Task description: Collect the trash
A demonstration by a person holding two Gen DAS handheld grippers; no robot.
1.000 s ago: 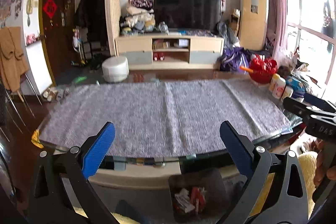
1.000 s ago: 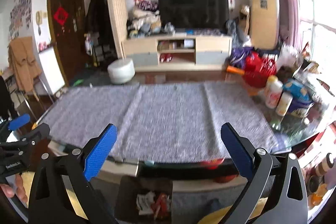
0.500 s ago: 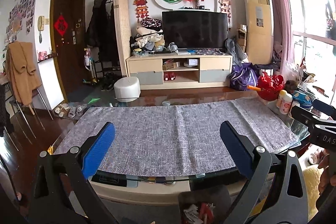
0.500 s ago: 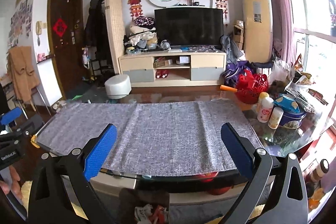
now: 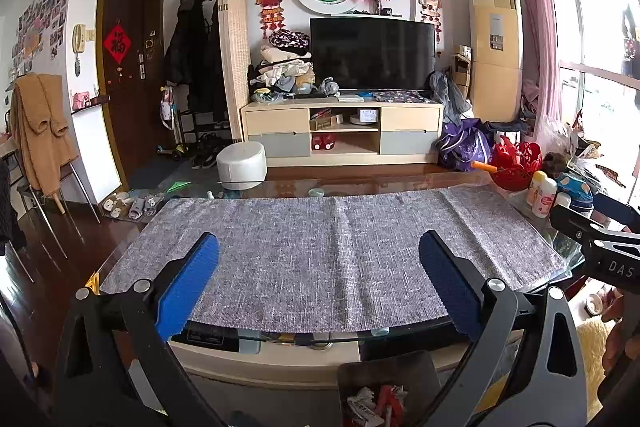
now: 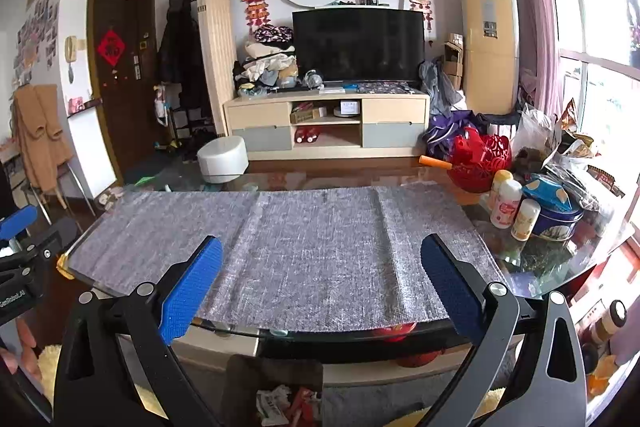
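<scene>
Both grippers, left (image 5: 318, 283) and right (image 6: 320, 287), have risen, jaws apart; right gripper reads "DAS".

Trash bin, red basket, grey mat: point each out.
trash bin (image 6: 276, 371), right wrist view, dark rear wall.
red basket (image 6: 484, 157), right wrist view, lattice side.
grey mat (image 5: 320, 247), left wrist view, bare middle.

Trash bin (image 5: 386, 385) – cut by bottom edge, wrappers (image 6: 286, 405) inside too small to identify
</scene>
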